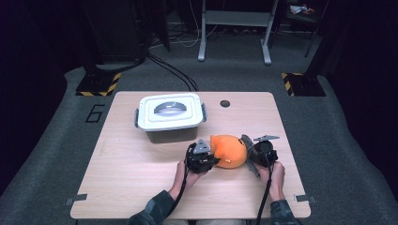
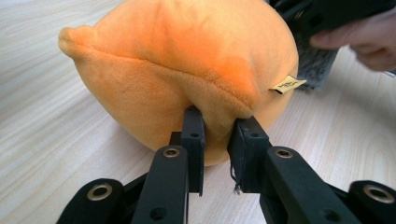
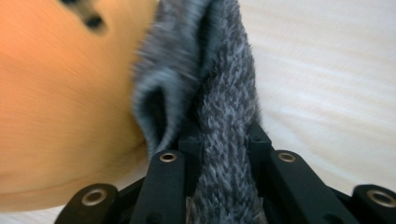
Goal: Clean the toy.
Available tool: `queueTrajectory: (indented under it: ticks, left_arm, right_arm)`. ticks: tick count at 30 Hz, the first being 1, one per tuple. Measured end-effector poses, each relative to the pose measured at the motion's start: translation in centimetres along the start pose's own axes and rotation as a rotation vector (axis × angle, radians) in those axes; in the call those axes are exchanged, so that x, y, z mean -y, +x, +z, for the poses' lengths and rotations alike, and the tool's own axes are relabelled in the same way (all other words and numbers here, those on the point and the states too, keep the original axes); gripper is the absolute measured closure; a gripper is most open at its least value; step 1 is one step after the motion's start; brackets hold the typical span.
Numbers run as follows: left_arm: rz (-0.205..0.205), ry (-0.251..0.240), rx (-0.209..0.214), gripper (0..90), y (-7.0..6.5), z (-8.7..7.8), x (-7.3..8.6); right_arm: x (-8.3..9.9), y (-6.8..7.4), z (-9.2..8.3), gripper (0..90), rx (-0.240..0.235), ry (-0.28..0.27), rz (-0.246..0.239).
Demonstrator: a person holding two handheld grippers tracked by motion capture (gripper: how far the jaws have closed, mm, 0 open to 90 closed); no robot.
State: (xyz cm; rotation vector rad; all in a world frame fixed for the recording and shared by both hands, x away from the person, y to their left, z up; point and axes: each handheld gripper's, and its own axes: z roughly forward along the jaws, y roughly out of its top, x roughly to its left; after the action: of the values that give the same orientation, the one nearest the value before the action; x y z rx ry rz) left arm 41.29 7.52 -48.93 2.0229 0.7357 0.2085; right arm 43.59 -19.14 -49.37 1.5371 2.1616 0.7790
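The orange plush toy [image 1: 228, 151] lies on the near half of the tabletop [image 1: 141, 168], its long axis running left to right between my two hands. My left gripper [image 2: 218, 128] pinches a fold of its plush at the left end; my right gripper [image 3: 223, 140] grips its grey fuzzy part [image 3: 224, 93] at the right end. The lidded bin [image 1: 170, 115] sits just beyond, far and left

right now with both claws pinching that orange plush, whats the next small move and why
Probably lift it a little with both claws together. The left claw is shut on a fold of the orange plush, the right claw is shut on its grey furry part, and the plush appears to rest on the table. The lidded bin behind looks like a likely destination, but its lid is on.
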Motion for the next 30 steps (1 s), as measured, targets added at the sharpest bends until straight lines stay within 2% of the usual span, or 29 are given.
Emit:
queueTrajectory:
  ticks: [3, 6, 11, 15, 18, 21, 26, 30]
  left_arm:
    - [0.006, 0.001, -0.002, 76.8, 0.0, 0.0, 0.0]
    - [0.016, -0.004, 0.007, 76.7, 0.0, -0.1, 0.0]
    - [0.011, -0.004, 0.012, 76.7, 0.2, -0.2, 0.1]
    - [0.017, -0.003, 0.007, 76.5, 0.1, -0.1, 0.0]
    - [0.019, -0.004, 0.010, 76.5, 0.1, -0.1, 0.0]
    - [0.023, -0.006, 0.007, 76.4, 0.0, -0.1, -0.1]
    - [0.029, -0.004, 0.004, 76.3, -0.1, -0.1, -0.2]
    - [0.034, -0.007, 0.003, 76.3, -0.2, -0.1, -0.3]
  right_arm:
    - [0.3, -0.2, 0.4, 74.8, -0.018, 0.007, 0.019]
    - [0.2, -0.3, -0.1, 75.0, -0.001, 0.002, 0.018]
    - [0.1, -0.8, -2.2, 75.5, 0.041, -0.040, 0.029]
    - [-0.3, -1.3, -4.1, 75.4, 0.039, -0.092, 0.046]
    - [-0.7, -1.1, -5.6, 75.4, 0.034, -0.137, 0.023]
    - [-1.3, -0.4, -6.9, 75.3, 0.011, -0.172, -0.001]
    - [-2.5, 1.7, -8.2, 75.3, -0.047, -0.224, -0.054]
    - [-3.6, 4.0, -8.5, 75.1, -0.098, -0.218, -0.111]
